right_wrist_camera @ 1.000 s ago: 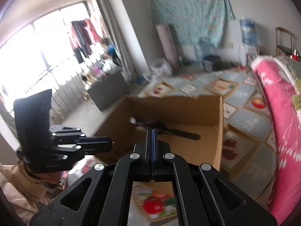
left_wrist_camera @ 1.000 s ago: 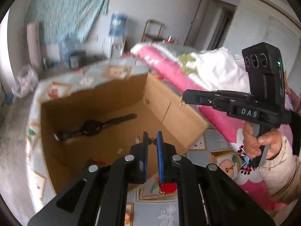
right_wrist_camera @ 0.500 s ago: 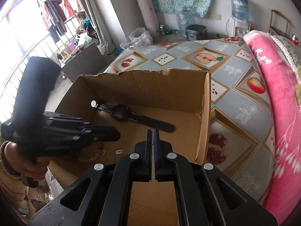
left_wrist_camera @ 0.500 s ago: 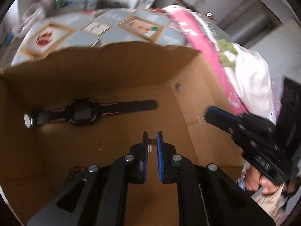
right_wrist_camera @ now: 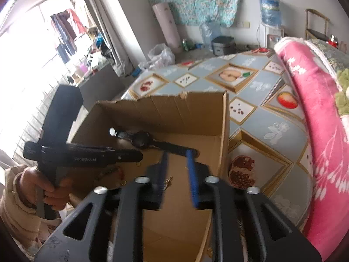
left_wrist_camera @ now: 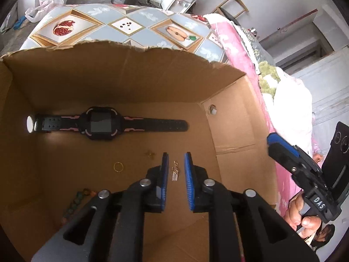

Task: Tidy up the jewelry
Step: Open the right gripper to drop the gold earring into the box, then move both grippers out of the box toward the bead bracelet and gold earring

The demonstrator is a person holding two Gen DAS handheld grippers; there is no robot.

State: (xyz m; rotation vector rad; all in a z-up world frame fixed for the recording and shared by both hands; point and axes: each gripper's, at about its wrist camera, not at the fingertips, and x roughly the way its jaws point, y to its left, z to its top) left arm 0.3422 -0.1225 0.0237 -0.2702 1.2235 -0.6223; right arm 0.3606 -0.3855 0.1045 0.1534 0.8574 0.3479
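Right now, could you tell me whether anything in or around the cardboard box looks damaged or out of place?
Yes: the cardboard box's far rim is ragged, apparently torn off unevenly. Inside, the small jewelry lies loose on the floor near the watch: a gold ring and a silver earring.

Daylight from the window (right_wrist_camera: 32, 50) is overexposed; my right tool (right_wrist_camera: 176, 168) is blurred, and both pictures bend strongly at the edges.

The cardboard box (left_wrist_camera: 235, 118) is plain brown, and the watch (left_wrist_camera: 102, 123) in it is black with pink strap markings. A gold ring (left_wrist_camera: 118, 166) lies nearby. The tablecloth (right_wrist_camera: 257, 113) is grey-blue with gold-framed fruit pictures; the blanket (right_wrist_camera: 316, 113) is pink with white sprigs
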